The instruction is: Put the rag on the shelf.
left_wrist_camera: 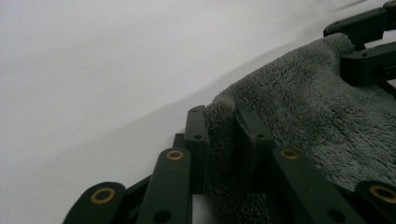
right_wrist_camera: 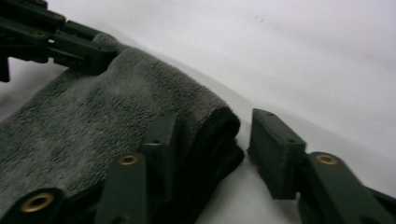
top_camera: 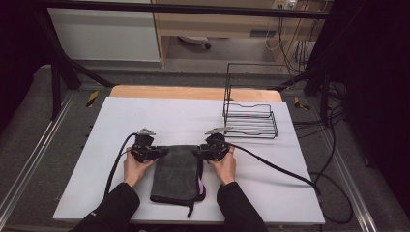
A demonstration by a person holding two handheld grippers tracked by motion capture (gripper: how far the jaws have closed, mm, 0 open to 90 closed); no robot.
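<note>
We see left tongs (left_wrist_camera: 219,135) pinching folded grey towel (top_camera: 176,171) corner; right tongs (right_wrist_camera: 210,149) agape, straddling thick corner. Risk: right pad (right_wrist_camera: 273,149) snags only top layers, fold slips apart.

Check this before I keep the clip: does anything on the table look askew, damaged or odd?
Little stands out. The folded grey towel lies flat between both grippers. A purple tag or strip pokes from its right edge, and a dark cord trails off its near corner. The wire rack stands upright.

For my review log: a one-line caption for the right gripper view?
Right gripper straddling the folded grey towel's corner, not yet clamped.
</note>
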